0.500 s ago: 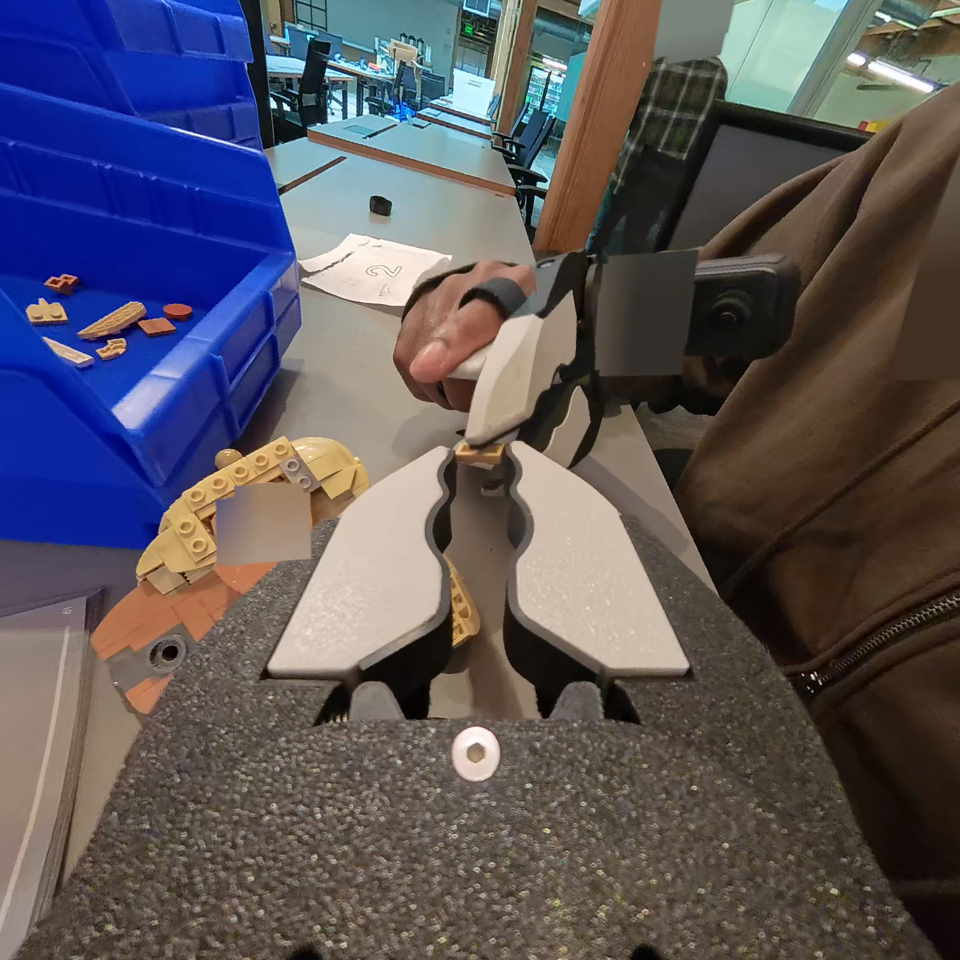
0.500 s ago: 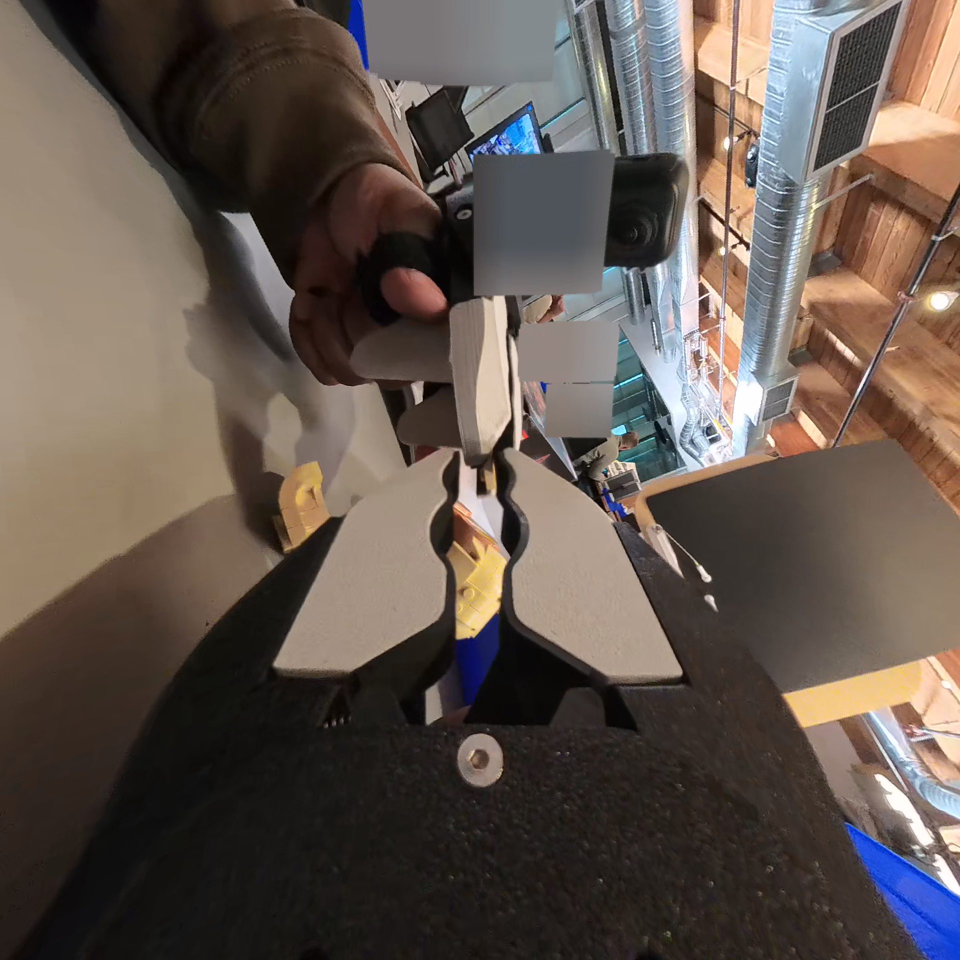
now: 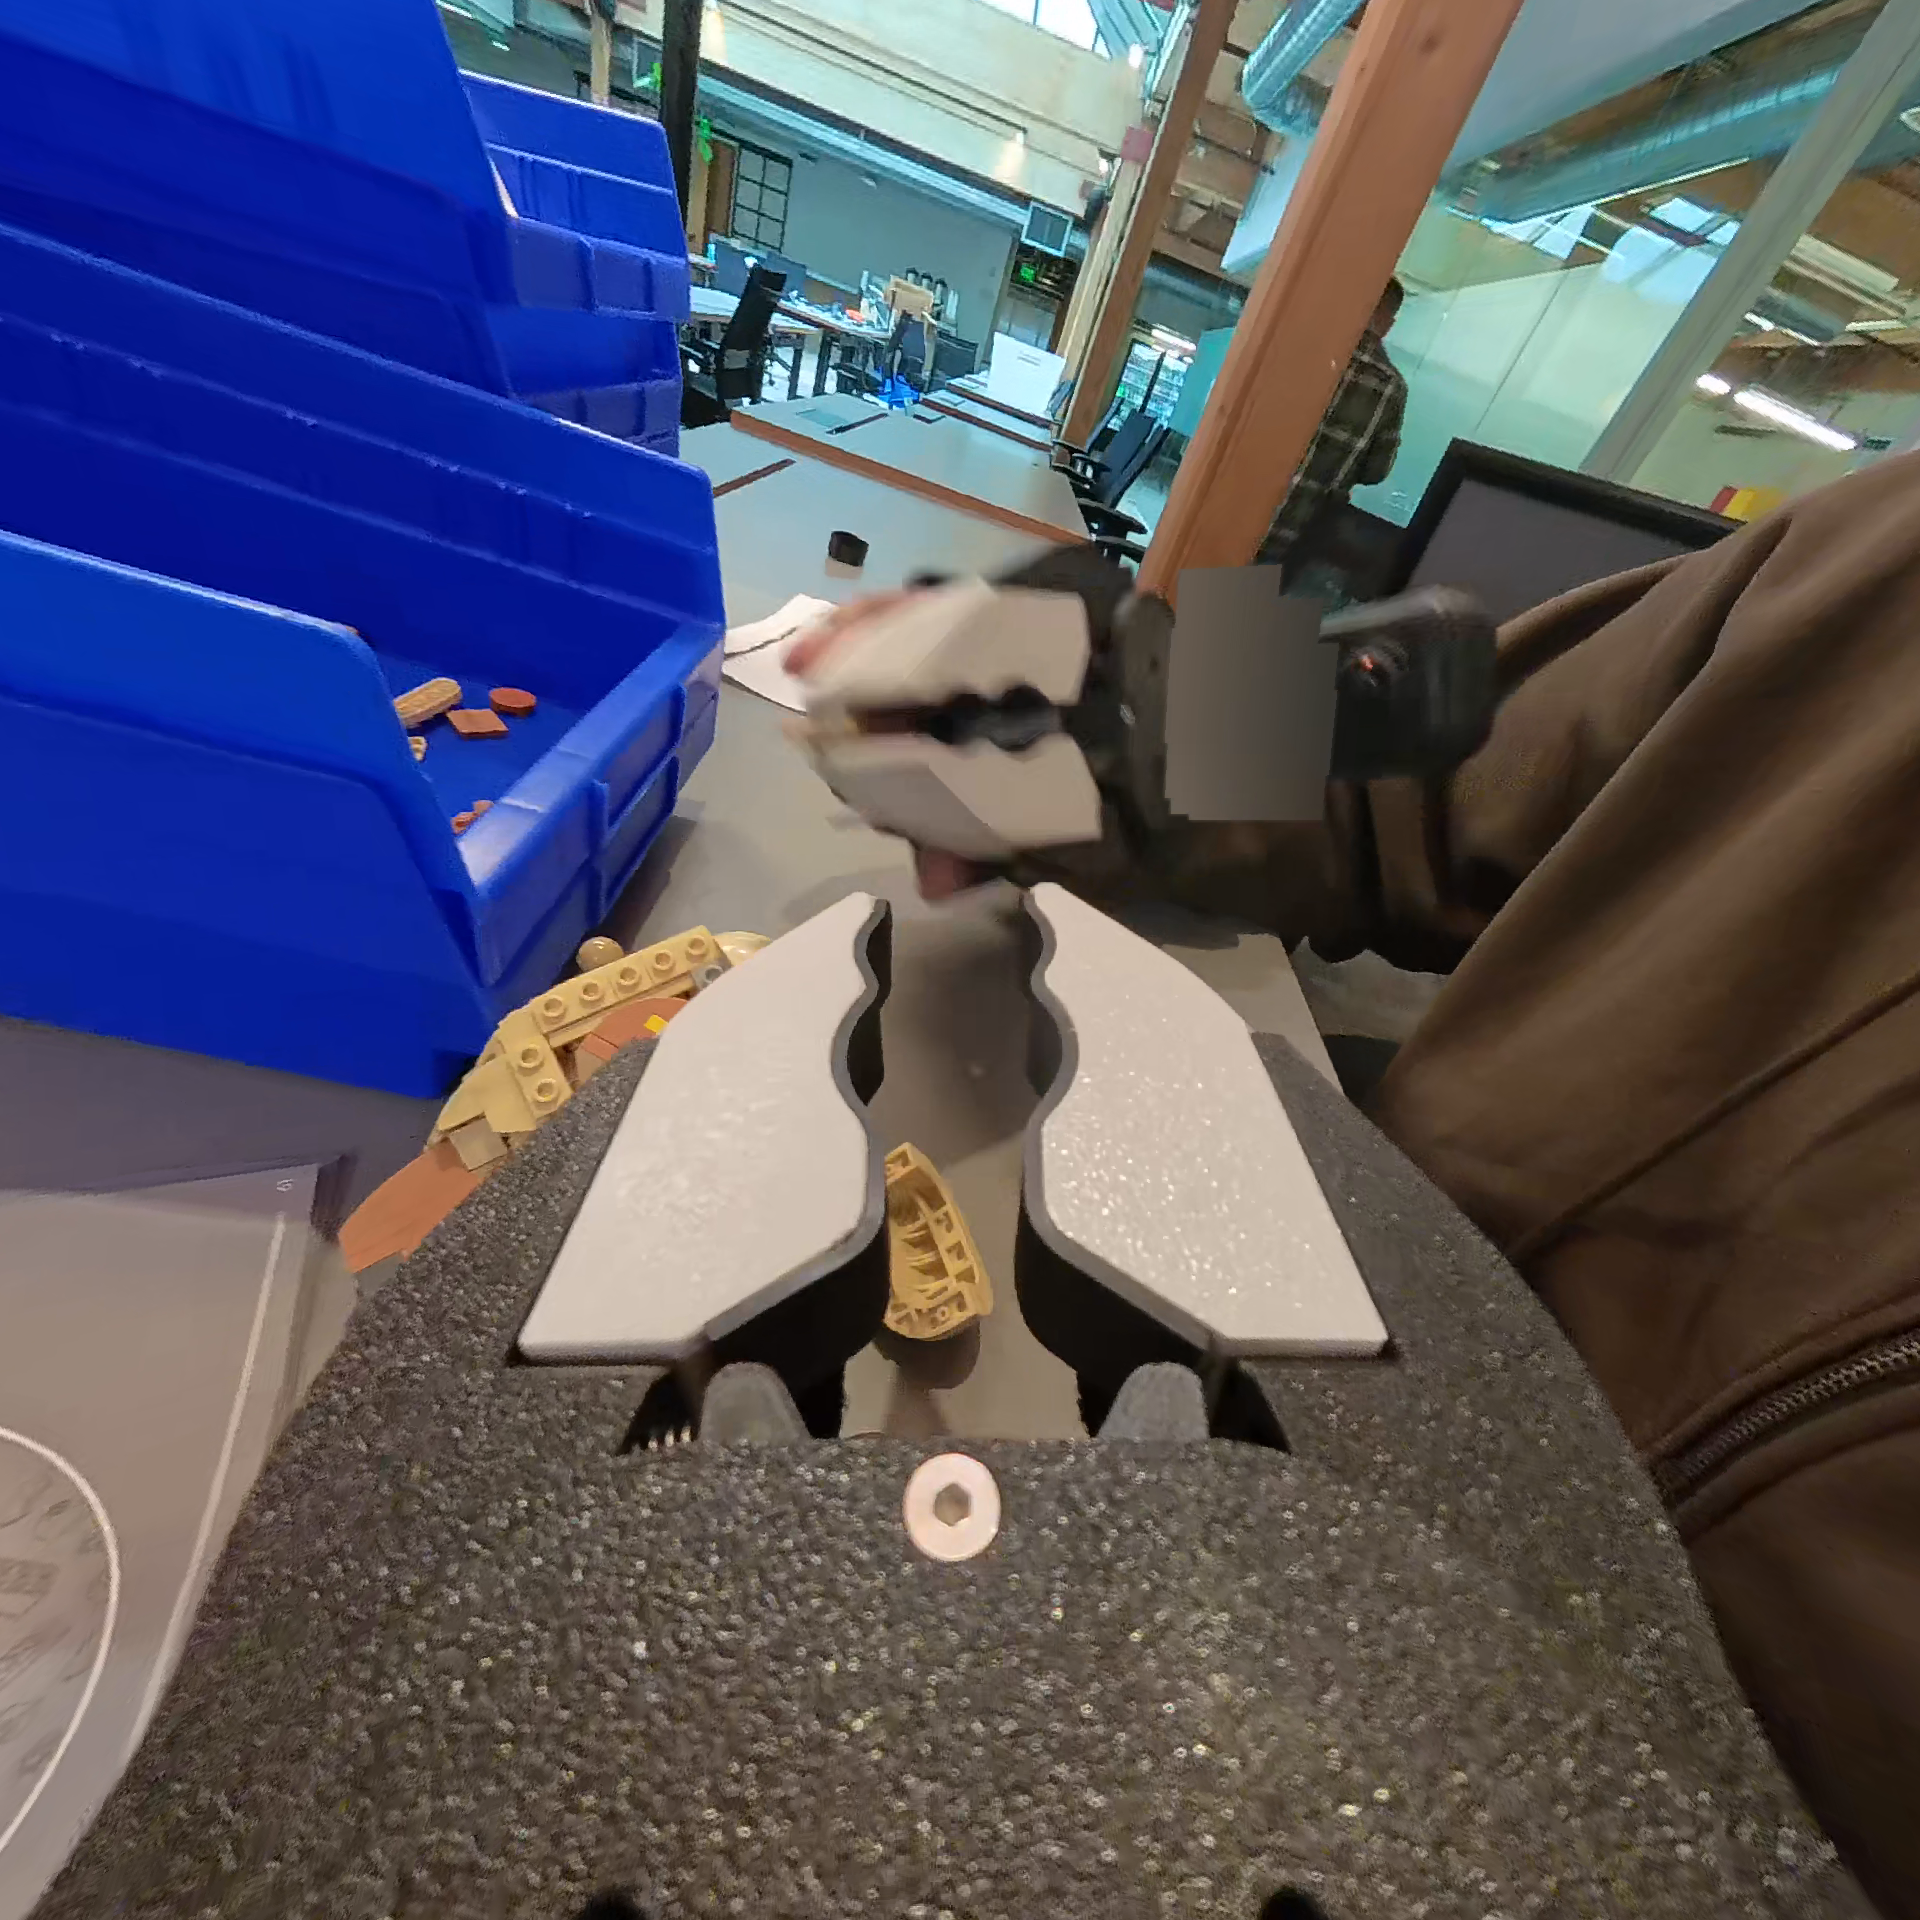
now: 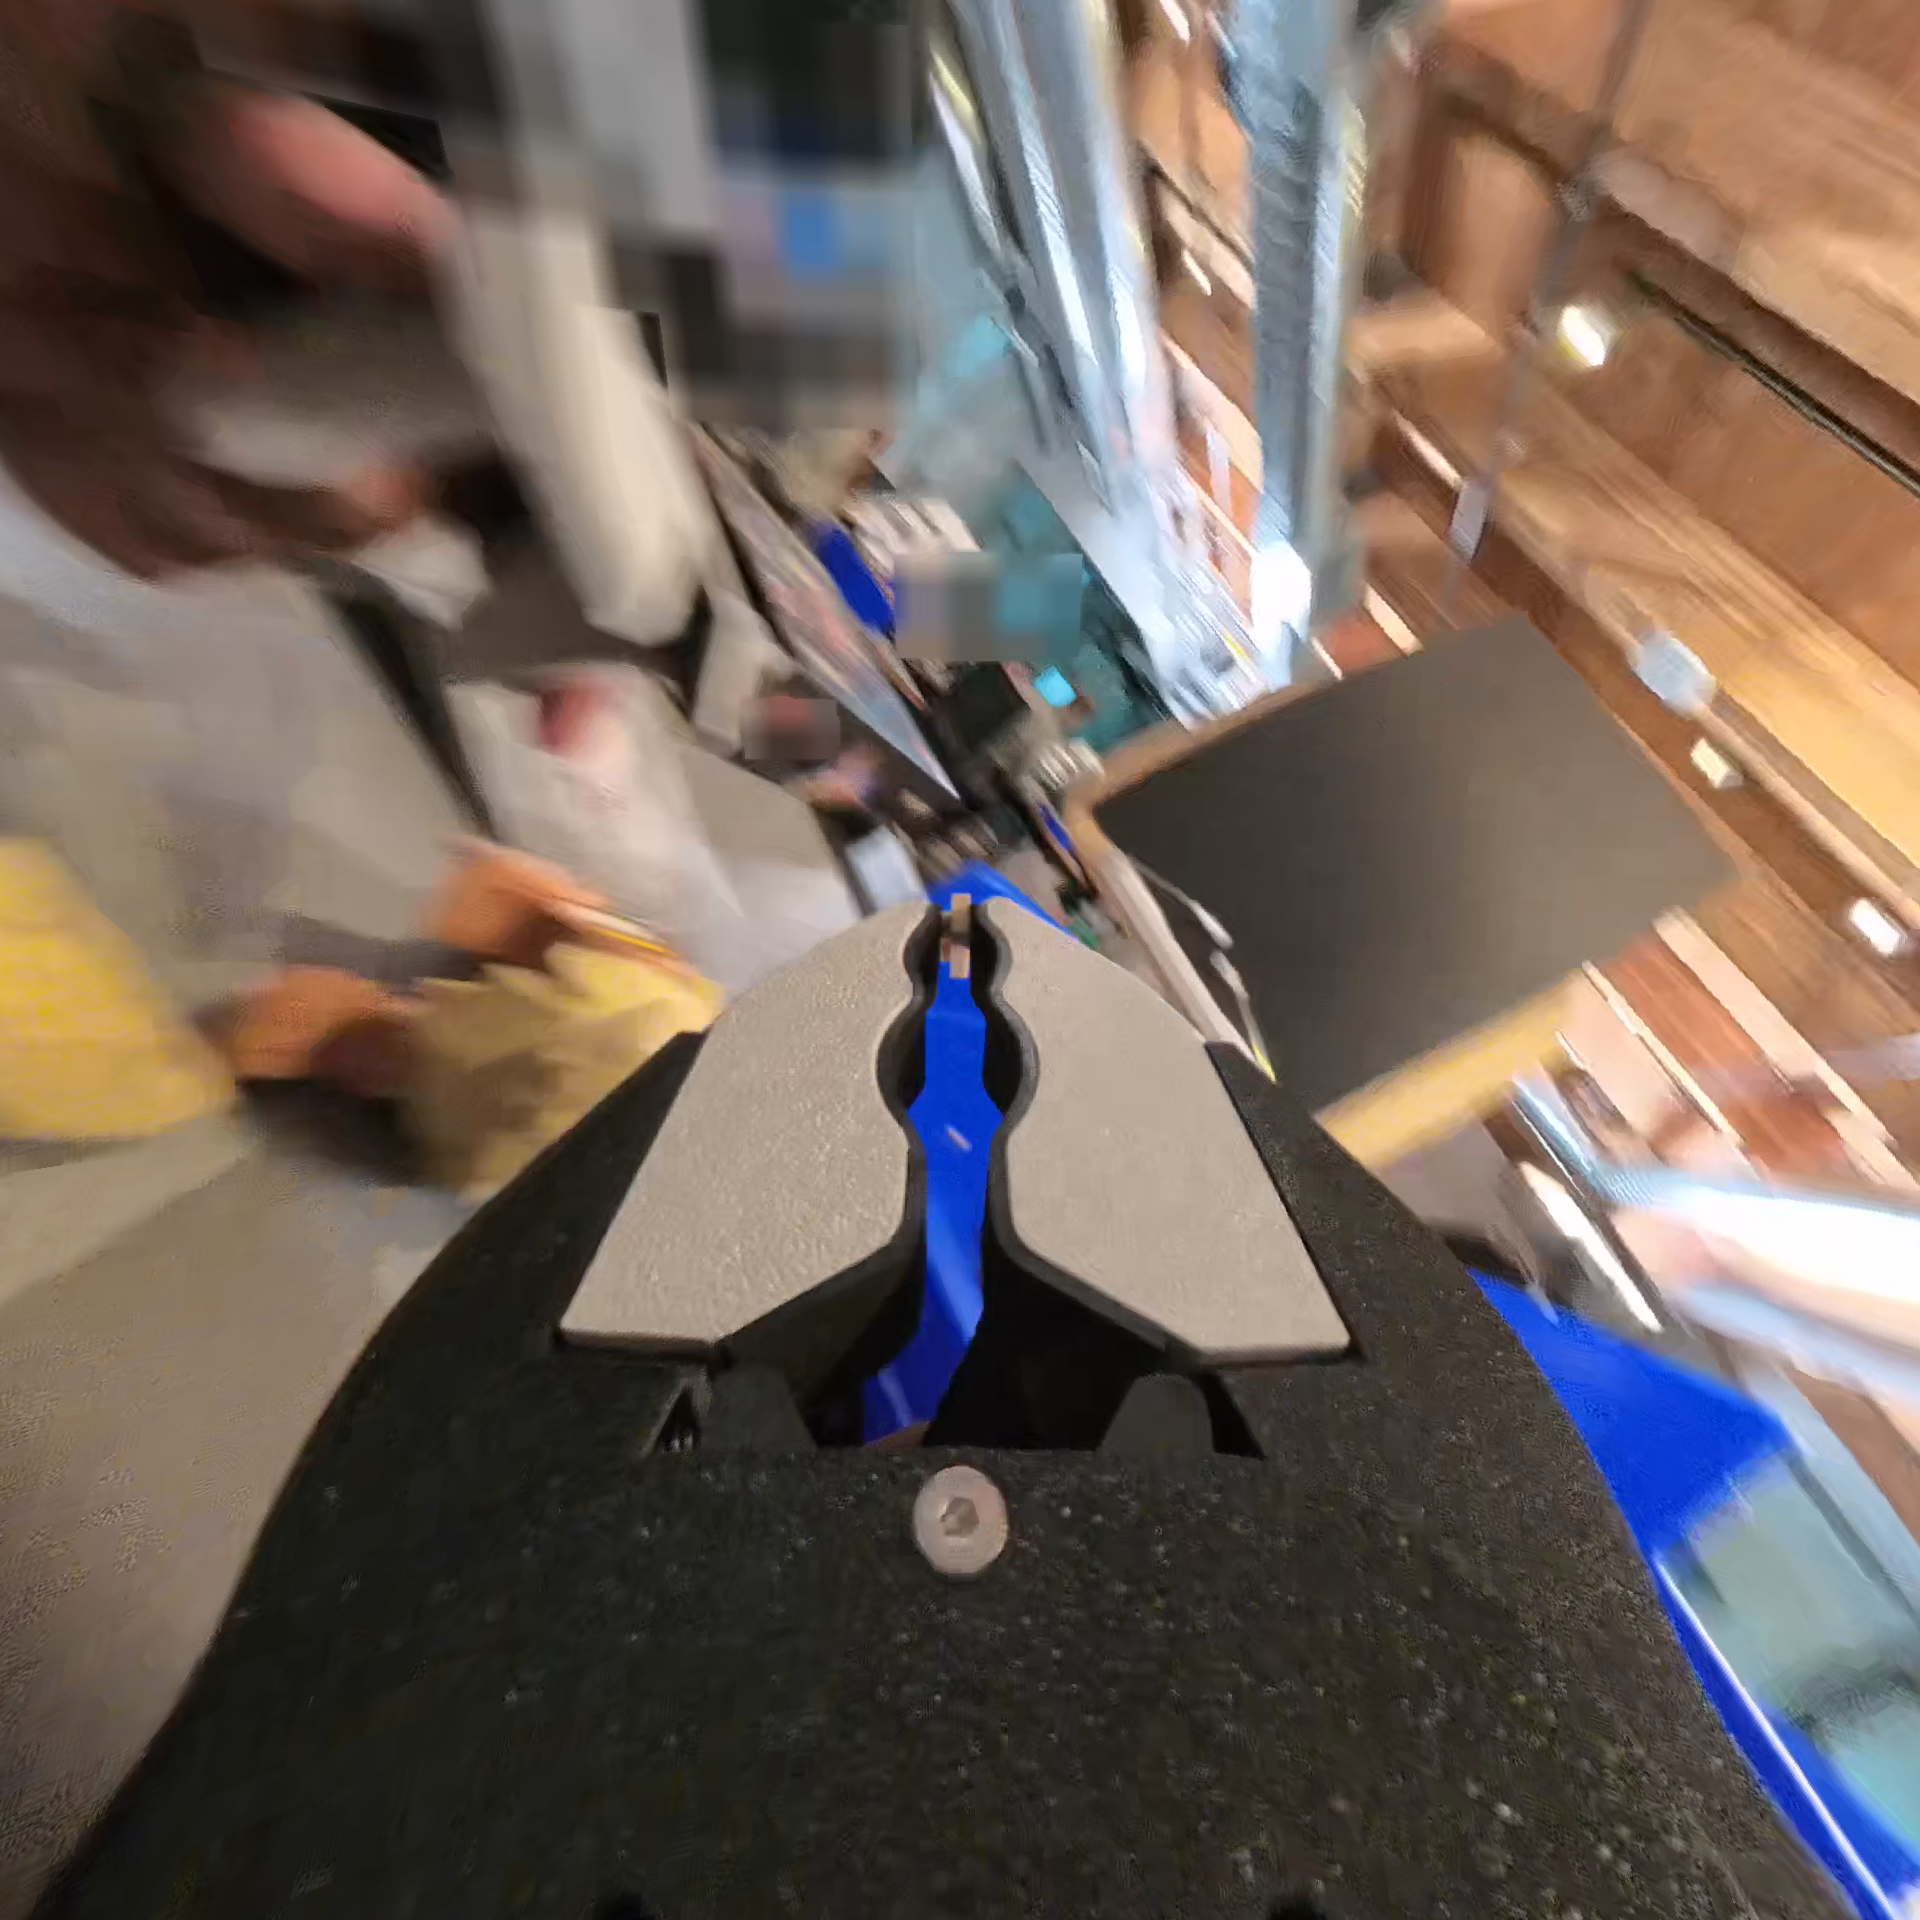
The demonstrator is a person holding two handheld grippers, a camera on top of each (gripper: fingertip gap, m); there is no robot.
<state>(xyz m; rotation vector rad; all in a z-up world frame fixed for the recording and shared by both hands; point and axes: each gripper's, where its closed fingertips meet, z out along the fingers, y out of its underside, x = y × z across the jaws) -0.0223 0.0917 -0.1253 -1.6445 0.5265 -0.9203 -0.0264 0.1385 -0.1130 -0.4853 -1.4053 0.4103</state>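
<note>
Stacked blue bins [image 3: 312,582] stood at the left of the grey tabletop [image 3: 790,831], the nearest holding a few small tan and brown pieces [image 3: 468,712]; just below it lay a tan and brown brick model [image 3: 582,1049]; the left gripper [image 3: 956,914] hovered above the tabletop with its fingers apart and nothing between them, a loose tan curved brick [image 3: 930,1247] lying on the surface beneath; farther right, the right gripper [image 3: 821,727], blurred and held by a brown-sleeved hand, was clamped on a small thin tan piece [image 4: 960,935] at its fingertips.
</note>
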